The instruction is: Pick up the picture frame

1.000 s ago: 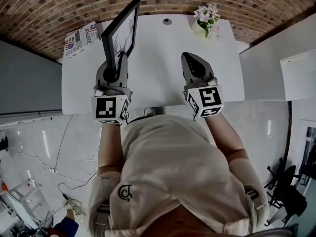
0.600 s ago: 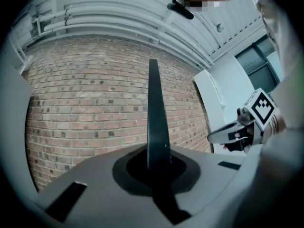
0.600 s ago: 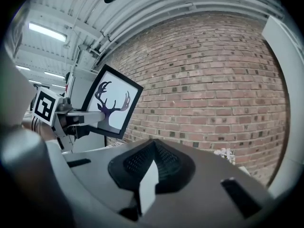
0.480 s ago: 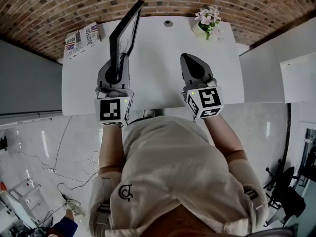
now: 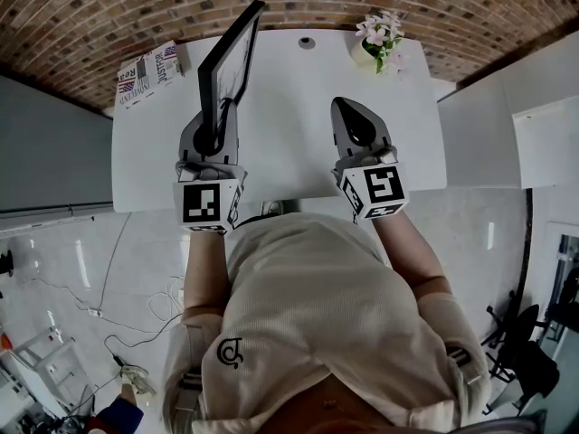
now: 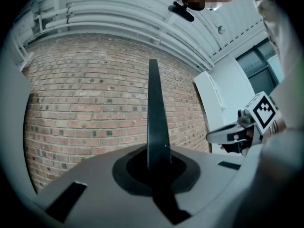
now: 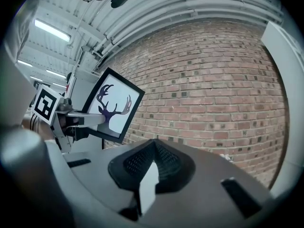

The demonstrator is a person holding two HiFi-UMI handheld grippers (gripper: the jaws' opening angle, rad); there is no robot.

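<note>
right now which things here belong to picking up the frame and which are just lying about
Job: picture frame, left tongs shut on its edge.
Lying about: printed papers, potted flowers, right tongs shut and empty.

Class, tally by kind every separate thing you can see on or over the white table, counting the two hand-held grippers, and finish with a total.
picture frame: 1
pot of flowers: 1
folded newspaper: 1
small round fitting in the tabletop: 1
grippers, left gripper and right gripper: 2
Total: 6
</note>
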